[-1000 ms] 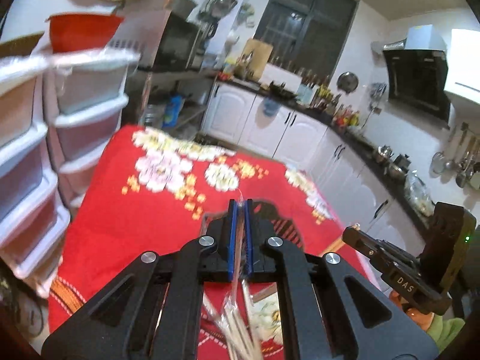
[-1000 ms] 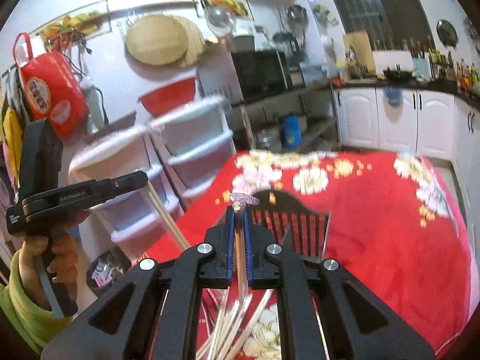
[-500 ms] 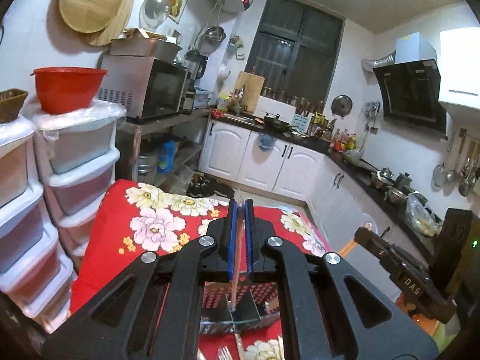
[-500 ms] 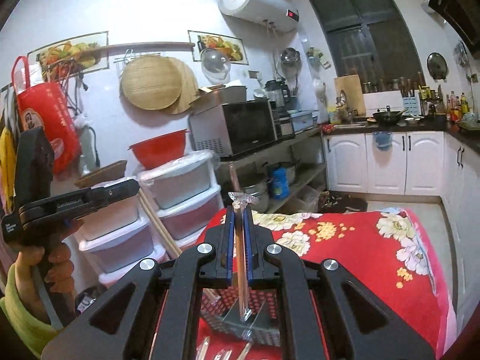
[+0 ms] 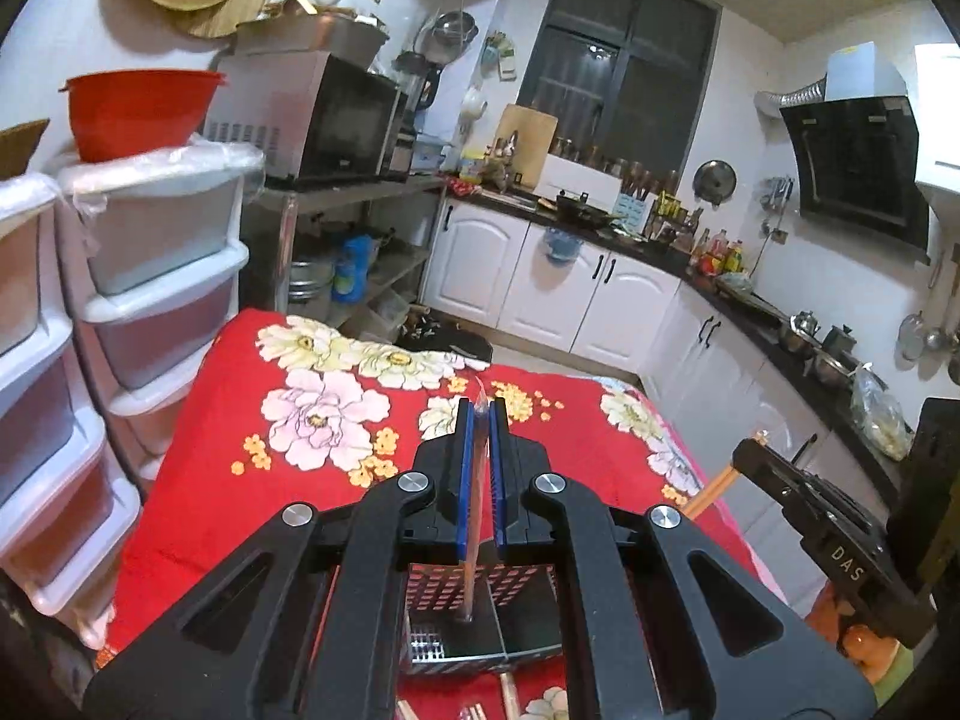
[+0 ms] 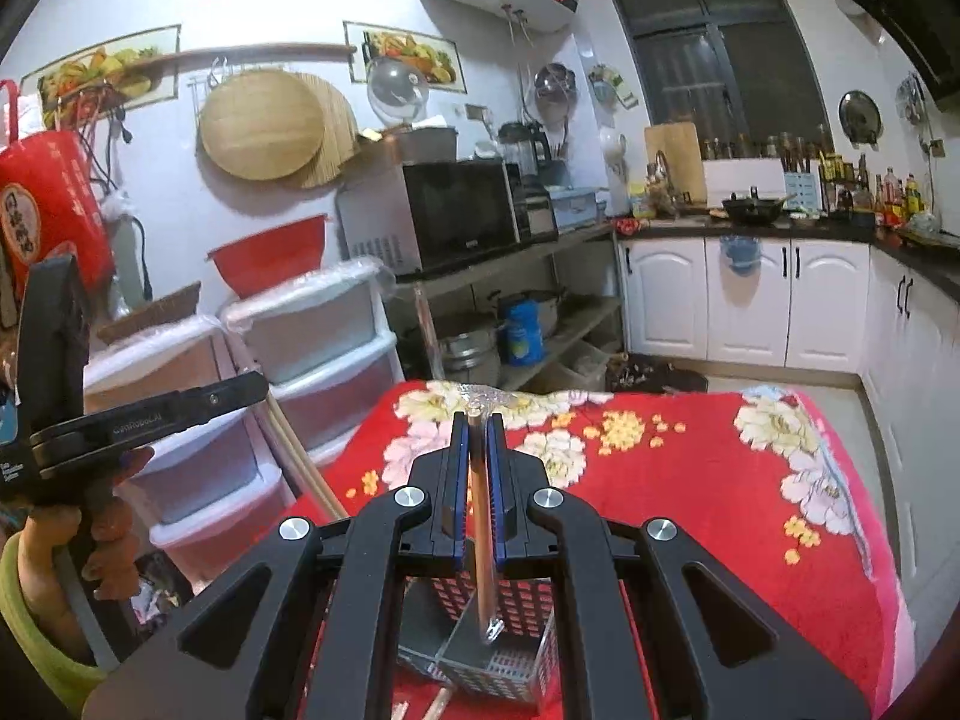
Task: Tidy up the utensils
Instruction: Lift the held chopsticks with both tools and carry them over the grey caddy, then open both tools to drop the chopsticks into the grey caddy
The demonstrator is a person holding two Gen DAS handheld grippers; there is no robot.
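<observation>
- Both grippers have swung up from the scattered cutlery at table level and now hang over the perforated metal utensil caddy (image 5: 480,630), which sits at the bottom centre of each wrist view on the red floral tablecloth (image 5: 198,480).
- Left gripper (image 5: 478,474), centre of its frame, is clenched on a thin wrapped chopstick (image 5: 471,564) whose lower tip points down into the caddy's divided compartments.
- Right gripper (image 6: 478,480) is likewise clamped, on a slim metal-handled utensil in clear wrap (image 6: 483,570); its tip hangs just above, perhaps just inside, the caddy (image 6: 510,669) rim. Exactly which compartment cannot be told.
- More loose utensils (image 5: 474,711) lie on the cloth at the bottom edge, so the sorting is judged unfinished.
- Risk: both tools converge on one small caddy, so the fingers could collide or nudge it across the soft cloth and tip it.
- Risk: letting go while a tip is above the divider or rim could bounce the piece back onto the table.
</observation>
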